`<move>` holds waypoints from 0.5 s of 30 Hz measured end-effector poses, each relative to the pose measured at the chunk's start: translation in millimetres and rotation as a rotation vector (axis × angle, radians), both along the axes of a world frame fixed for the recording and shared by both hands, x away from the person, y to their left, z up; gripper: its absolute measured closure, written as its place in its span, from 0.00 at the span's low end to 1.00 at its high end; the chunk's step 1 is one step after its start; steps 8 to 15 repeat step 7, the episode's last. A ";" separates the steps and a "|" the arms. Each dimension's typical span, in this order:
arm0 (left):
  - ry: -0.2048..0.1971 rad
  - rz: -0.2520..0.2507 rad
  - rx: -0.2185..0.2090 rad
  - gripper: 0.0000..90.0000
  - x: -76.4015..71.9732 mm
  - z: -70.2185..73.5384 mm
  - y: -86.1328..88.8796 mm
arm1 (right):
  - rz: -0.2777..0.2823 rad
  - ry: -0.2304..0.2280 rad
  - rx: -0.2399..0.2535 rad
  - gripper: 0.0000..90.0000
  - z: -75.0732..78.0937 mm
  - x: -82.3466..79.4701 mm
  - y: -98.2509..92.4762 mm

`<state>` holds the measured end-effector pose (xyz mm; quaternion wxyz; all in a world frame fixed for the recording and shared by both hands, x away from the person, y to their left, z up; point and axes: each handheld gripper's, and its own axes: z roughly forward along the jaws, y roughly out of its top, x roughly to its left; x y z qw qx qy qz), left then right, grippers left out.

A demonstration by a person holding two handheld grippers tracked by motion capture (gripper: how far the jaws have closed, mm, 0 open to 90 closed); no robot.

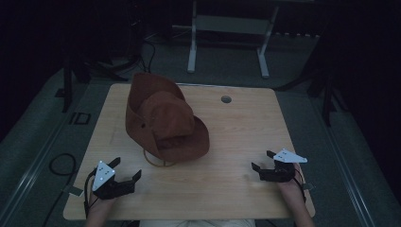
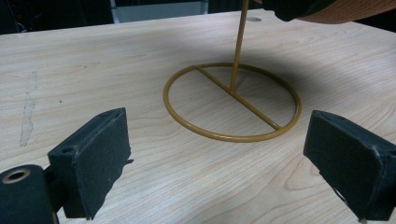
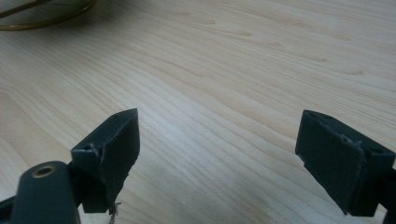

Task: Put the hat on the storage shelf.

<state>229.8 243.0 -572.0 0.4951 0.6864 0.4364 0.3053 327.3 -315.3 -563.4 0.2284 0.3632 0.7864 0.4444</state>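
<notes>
Left gripper (image 1: 126,173): released, jaws wide apart, empty, resting near the table's (image 1: 236,198) front left corner and aimed at the stand's ring base.

Hat (image 1: 163,118): brown, wide brim, perched on a thin gold wire stand (image 2: 232,101), left of the table's centre. It sits tilted, brim drooping toward the front.

Risk, as I judge it: the stand is light and top-heavy. A jaw nudging the post or ring, or a pull on one side of the brim, could tip hat and stand together.

Right gripper (image 1: 264,161): also released, empty, near the front right, well apart from the hat.

Containers: none seen.
</notes>
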 end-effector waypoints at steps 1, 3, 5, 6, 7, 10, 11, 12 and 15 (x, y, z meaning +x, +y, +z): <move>0.000 -0.001 0.001 0.09 0.1 -0.1 -0.1 | -0.003 0.004 0.003 0.15 -0.4 0.1 -0.3; 0.000 -0.002 0.002 0.09 0.2 -0.2 -0.3 | -0.006 0.002 0.003 0.15 -1.3 0.9 -0.7; 0.000 -0.002 0.000 0.09 0.3 0.1 -0.4 | -0.006 0.000 0.004 0.15 -1.5 1.0 -0.8; -0.002 -0.001 -0.001 0.09 0.5 0.0 -0.5 | -0.005 0.002 0.005 0.15 -1.7 0.9 -0.8; -0.002 -0.001 -0.001 0.09 0.5 0.0 -0.5 | -0.005 0.001 0.000 0.15 -1.9 0.6 -0.5; -0.002 -0.001 -0.001 0.09 0.5 0.0 -0.5 | -0.005 0.001 0.000 0.15 -1.9 0.6 -0.5; -0.002 -0.001 -0.001 0.09 0.5 0.0 -0.5 | -0.005 0.001 0.000 0.15 -1.9 0.6 -0.5; -0.002 -0.001 -0.001 0.09 0.5 0.0 -0.5 | -0.005 0.001 0.000 0.15 -1.9 0.6 -0.5; -0.002 -0.001 -0.001 0.09 0.5 0.0 -0.5 | -0.005 0.001 0.000 0.15 -1.9 0.6 -0.5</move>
